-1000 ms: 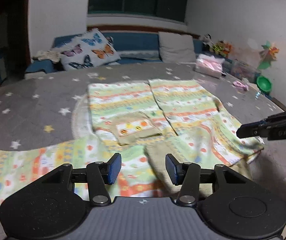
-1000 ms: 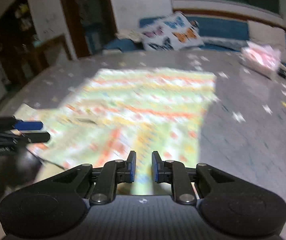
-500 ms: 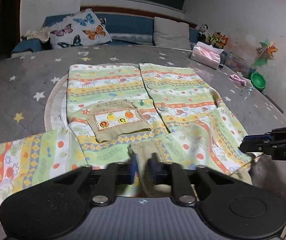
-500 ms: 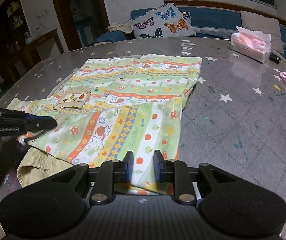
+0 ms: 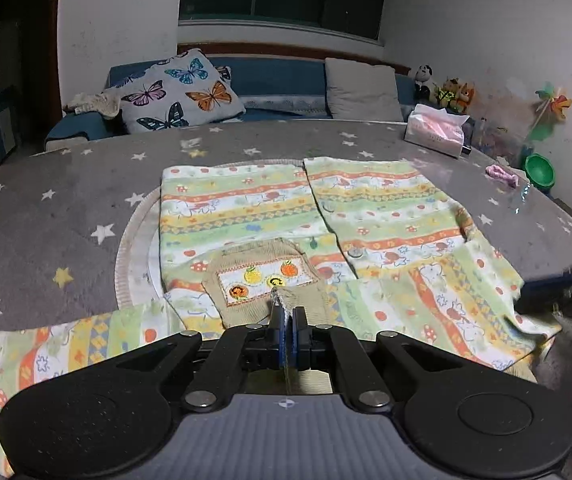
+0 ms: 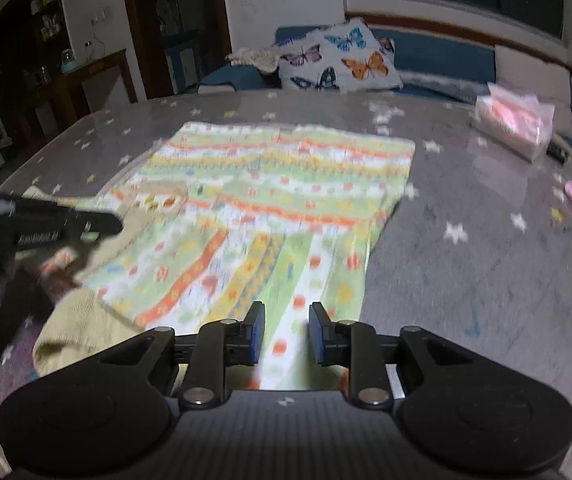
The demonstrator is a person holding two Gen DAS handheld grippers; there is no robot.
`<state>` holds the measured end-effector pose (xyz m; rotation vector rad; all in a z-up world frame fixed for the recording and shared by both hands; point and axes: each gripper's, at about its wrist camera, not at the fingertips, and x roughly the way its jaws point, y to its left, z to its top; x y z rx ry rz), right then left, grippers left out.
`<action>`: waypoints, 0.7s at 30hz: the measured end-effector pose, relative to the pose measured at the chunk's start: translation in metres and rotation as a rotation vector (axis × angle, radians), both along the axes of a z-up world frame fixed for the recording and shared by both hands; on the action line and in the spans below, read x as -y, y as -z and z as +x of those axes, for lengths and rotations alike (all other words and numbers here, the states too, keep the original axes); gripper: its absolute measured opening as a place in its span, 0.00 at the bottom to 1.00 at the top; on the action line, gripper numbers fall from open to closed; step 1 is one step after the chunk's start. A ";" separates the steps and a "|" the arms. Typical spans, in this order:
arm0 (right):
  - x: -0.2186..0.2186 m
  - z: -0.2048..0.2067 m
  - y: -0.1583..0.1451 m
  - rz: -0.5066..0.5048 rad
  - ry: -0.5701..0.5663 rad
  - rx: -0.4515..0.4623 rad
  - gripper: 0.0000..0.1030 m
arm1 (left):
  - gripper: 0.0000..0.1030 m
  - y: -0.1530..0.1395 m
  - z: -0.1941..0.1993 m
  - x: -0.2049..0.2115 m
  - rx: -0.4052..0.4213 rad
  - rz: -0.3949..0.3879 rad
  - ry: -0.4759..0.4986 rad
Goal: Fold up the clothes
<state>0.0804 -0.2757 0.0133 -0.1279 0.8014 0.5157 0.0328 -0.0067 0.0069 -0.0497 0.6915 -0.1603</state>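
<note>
The table (image 5: 65, 184), covered in a grey star-printed cloth, carries one child's cardigan (image 5: 245, 208) of soft striped knit in green, orange and yellow, spread flat with one sleeve folded across its front. A tan ribbed pocket (image 5: 261, 276) with three embroidered fruits sits on its chest. The left gripper (image 5: 287, 322), jaws spread wide a second ago, now has them pinched nearly together on the tan collar edge. The right gripper (image 6: 284, 330), nearly closed before, now has its jaws parted, holding nothing, above the folded sleeve.
</note>
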 end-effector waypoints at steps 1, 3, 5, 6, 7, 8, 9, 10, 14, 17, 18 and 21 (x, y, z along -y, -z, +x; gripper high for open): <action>-0.002 0.003 -0.001 -0.003 -0.002 0.006 0.23 | 0.05 -0.001 0.000 0.000 0.004 0.001 0.004; -0.005 0.009 -0.002 -0.010 -0.005 0.019 0.23 | 0.05 -0.001 -0.001 0.000 0.010 0.005 0.011; -0.008 0.015 -0.004 -0.016 -0.009 0.032 0.23 | 0.05 0.002 0.000 0.000 0.006 0.010 0.015; -0.010 0.019 -0.004 -0.022 -0.009 0.038 0.23 | 0.05 0.004 0.002 0.001 -0.001 0.014 0.014; -0.012 0.025 0.000 -0.040 0.000 0.041 0.23 | 0.05 0.006 0.002 0.001 -0.008 0.015 0.012; -0.013 0.029 0.004 -0.054 0.010 0.038 0.23 | 0.05 0.008 0.002 0.000 -0.014 0.015 0.010; -0.012 0.033 0.009 -0.065 0.026 0.027 0.23 | 0.06 0.010 0.003 -0.001 -0.020 0.014 0.008; -0.012 0.033 0.009 -0.062 0.031 0.027 0.23 | 0.07 0.010 0.001 -0.002 -0.022 0.010 0.007; -0.014 0.019 0.002 -0.053 0.012 0.040 0.23 | 0.08 0.001 -0.009 -0.015 -0.001 0.001 -0.020; -0.024 0.001 -0.008 -0.034 -0.050 0.048 0.25 | 0.13 -0.006 -0.020 -0.030 0.012 0.003 -0.062; -0.031 -0.004 -0.009 -0.029 -0.077 0.049 0.26 | 0.18 -0.008 -0.024 -0.037 0.013 0.001 -0.085; -0.054 -0.018 -0.011 -0.012 -0.156 0.052 0.26 | 0.22 -0.011 -0.036 -0.061 0.014 0.005 -0.174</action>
